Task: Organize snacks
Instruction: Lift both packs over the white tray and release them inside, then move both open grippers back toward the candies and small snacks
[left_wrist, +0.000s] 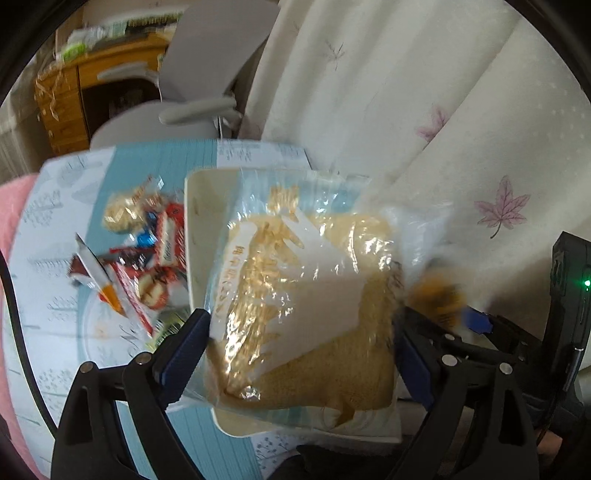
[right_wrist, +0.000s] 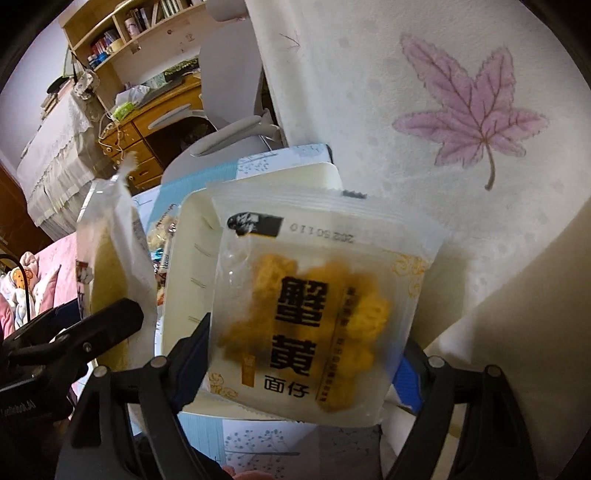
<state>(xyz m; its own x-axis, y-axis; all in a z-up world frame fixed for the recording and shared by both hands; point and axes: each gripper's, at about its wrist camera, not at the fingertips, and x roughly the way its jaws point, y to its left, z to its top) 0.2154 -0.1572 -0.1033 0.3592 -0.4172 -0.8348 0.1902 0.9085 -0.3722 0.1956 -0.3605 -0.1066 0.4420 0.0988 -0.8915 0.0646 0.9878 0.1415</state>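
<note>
while angled steeply down, left tool (left_wrist: 301, 332) grips bread bag (left_wrist: 306, 314), right tool (right_wrist: 295, 362) noodle packet (right_wrist: 317, 314).

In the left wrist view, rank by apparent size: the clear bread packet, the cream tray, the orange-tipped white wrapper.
1. Clear bread packet, though it sits nearest the camera.
2. Cream tray, mostly hidden behind the packet, so unsure.
3. Orange-tipped white wrapper.
</note>
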